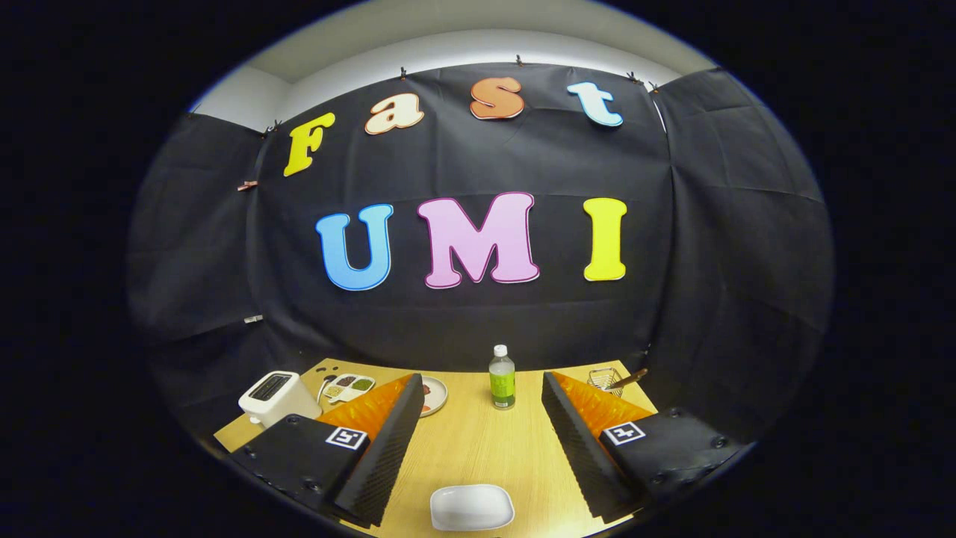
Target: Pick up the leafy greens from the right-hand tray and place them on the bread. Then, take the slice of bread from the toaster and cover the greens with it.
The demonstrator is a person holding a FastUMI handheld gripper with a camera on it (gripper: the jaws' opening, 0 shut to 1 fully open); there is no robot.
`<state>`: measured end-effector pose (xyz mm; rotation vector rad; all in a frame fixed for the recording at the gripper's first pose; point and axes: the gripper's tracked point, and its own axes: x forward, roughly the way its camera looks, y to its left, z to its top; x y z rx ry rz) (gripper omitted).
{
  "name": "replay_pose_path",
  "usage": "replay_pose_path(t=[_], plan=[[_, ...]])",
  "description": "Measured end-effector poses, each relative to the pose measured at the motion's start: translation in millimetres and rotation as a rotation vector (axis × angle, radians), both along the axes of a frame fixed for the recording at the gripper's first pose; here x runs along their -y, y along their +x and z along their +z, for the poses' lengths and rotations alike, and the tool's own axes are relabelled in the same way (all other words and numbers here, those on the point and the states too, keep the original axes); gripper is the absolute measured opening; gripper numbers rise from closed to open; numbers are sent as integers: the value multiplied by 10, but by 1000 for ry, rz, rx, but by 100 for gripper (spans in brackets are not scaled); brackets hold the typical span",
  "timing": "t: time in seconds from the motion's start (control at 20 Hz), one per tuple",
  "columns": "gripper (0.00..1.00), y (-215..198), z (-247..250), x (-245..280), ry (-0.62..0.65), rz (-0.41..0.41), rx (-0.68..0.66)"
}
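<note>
The gripper [478, 441] hangs wide open, holding nothing — toaster [278, 397] and compartment tray [349, 386] lie beyond its left finger.

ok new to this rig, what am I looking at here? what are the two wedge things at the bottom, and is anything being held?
This picture comes from a fisheye camera riding on a handheld two-finger tool, looking forward along it. No robot arm: a person carries the tool by hand. The two wedges at the bottom are its fingers, spread wide apart with nothing between them, so nothing is held.

On the wooden table: a white toaster beyond the left finger, a divided tray with small portions of food beside it, and a round plate partly hidden by that finger. A bottle with a green label stands ahead between the fingers. A wire basket with a wooden-handled utensil sits beyond the right finger. An empty white dish lies nearest the camera, between the fingers. Behind is the booth's black cloth wall.
</note>
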<state>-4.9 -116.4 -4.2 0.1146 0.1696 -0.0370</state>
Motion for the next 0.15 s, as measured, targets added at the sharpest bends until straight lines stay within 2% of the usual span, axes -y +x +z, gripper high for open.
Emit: replay_pose_path(t=[0.15], plan=[[98, 13, -37, -50, 15, 8, -9]])
